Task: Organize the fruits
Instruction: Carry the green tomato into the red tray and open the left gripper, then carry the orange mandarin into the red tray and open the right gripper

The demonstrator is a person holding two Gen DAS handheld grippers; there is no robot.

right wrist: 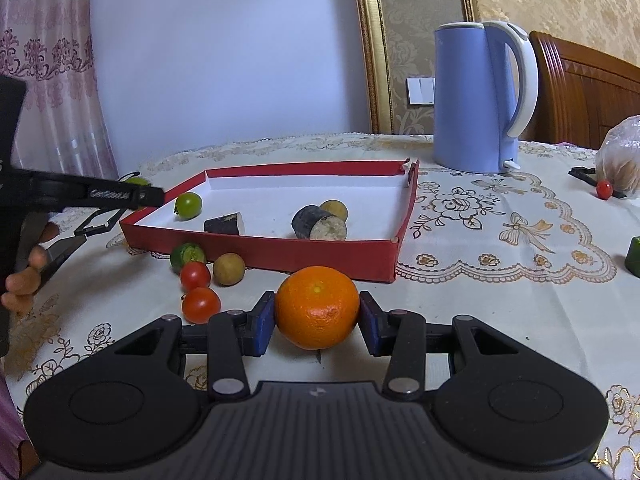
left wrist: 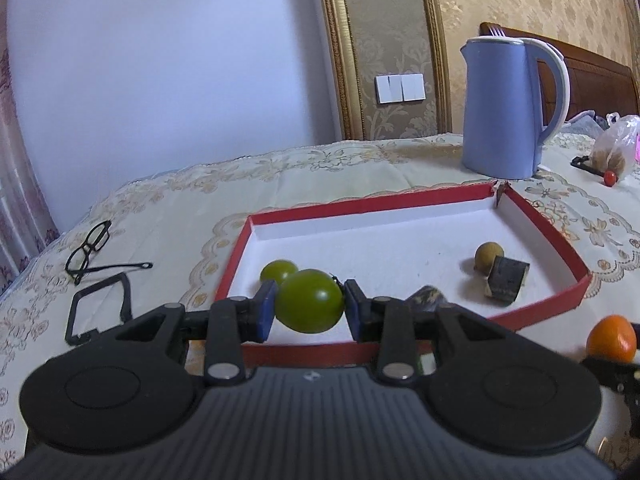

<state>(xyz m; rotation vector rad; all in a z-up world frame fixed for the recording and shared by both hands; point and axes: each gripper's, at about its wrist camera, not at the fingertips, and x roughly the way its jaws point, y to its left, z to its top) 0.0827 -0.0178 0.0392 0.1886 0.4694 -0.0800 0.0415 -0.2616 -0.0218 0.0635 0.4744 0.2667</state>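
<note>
In the left wrist view the left gripper [left wrist: 309, 307] sits low in the centre of the frame, its 2 blue pads pinching a green tomato [left wrist: 310, 300] from either side, held over the near edge of the red tray [left wrist: 544, 312]. Inside the tray, a second green tomato [left wrist: 278, 272] lies just behind the held one, and toward the right of the frame a small tan round fruit [left wrist: 488, 255] touches a dark cut chunk [left wrist: 506, 285]. In the right wrist view the right gripper [right wrist: 317, 316] occupies the lower centre, its fingers clamped on an orange [right wrist: 317, 307] that is in front of the tray's near wall, on or just above the tablecloth [right wrist: 500, 300]; contact cannot be told. At left centre of that frame, outside the tray, 2 red tomatoes [right wrist: 195, 276] lie beside a tan fruit [right wrist: 229, 269] and a green fruit [right wrist: 187, 254]. A blue kettle [right wrist: 476, 100] stands behind the tray at upper right, a plastic bag [right wrist: 620, 160] at the far right edge, and eyeglasses [left wrist: 90, 248] lie at the left of the left wrist frame.
</note>
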